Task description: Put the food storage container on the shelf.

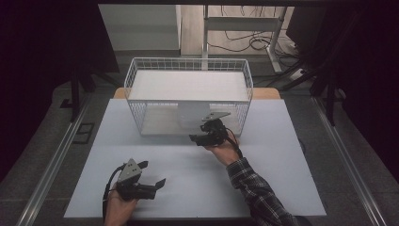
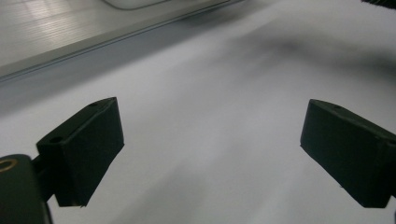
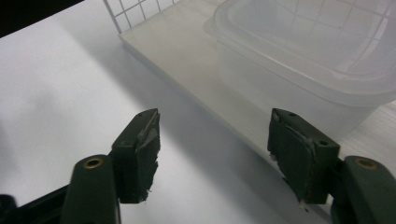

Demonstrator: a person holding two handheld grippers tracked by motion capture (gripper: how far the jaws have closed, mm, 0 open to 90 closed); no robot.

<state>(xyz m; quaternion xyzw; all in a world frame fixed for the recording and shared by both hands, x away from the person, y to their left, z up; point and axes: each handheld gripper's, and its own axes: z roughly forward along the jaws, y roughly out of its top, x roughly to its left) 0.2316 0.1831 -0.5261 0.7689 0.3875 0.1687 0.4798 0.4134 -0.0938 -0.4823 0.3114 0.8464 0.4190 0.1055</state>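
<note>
- Nearest, at the front edge of the wide white table top (image 1: 263, 188), the left gripper (image 1: 153, 175) rests in the person's hand, jaws spread wide with bare table between its fingers (image 2: 84, 149).
- Beyond the right gripper's (image 1: 200, 137) fingertips stands a white wire basket (image 1: 188, 63) holding a flat white board.
- Just past the right fingers (image 3: 140, 149), which are parted and hold nothing, a clear plastic lidded container (image 3: 303, 60) sits on the basket's floor.
</note>
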